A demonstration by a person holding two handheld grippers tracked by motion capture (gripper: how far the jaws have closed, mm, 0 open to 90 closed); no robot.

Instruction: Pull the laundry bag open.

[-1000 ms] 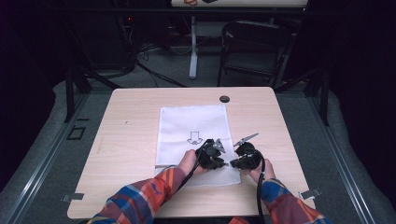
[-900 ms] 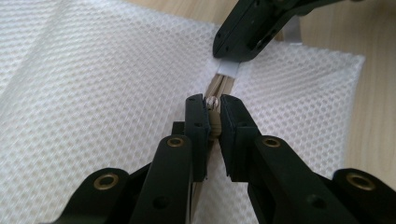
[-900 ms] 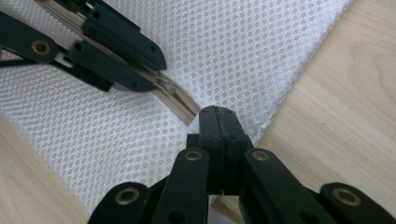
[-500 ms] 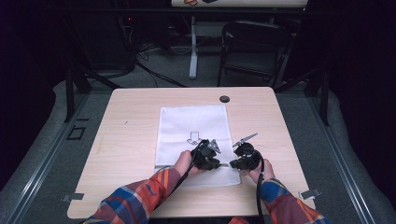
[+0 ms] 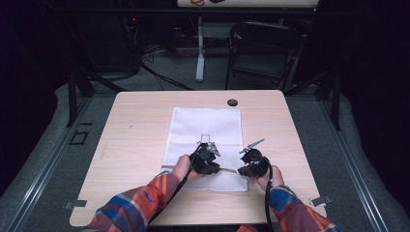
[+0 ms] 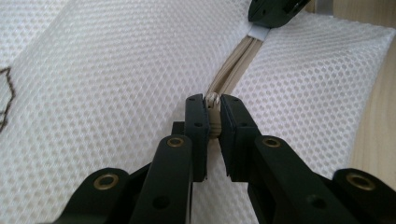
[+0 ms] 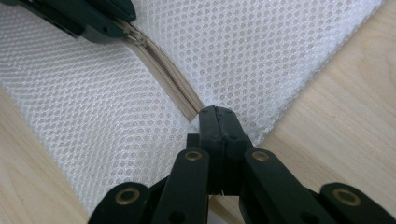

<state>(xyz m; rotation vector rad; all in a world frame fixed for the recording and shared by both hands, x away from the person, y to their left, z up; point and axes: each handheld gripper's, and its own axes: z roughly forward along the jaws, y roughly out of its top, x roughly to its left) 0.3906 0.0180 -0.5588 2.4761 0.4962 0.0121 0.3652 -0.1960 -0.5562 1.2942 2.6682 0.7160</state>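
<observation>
The white mesh bag (image 5: 205,145) lies flat at the middle of the desk (image 5: 130,154), its long side running away from the person. Its fabric is an open honeycomb net, and a beige zipper (image 7: 166,77) runs across it close to the near edge. A faint dark outline is printed near its centre.

The left gripper (image 6: 212,107) has its jaws clamped on the zipper's small pull tab (image 6: 213,100), the tab standing upright between the pads. In the high view this gripper (image 5: 207,157) sits over the near part of the bag, about halfway along the zipper line.

The right gripper (image 7: 215,114) has its jaws pressed together at the zipper's end, near the bag's corner; they seem to pinch the tape or fabric there, though the pads hide the contact. In the high view it (image 5: 252,162) rests just beside the left one, toward the bag's right edge.

A small dark round object (image 5: 232,102) lies near the desk's far edge, well apart from the bag. A dark chair (image 5: 263,48) stands beyond the desk.
</observation>
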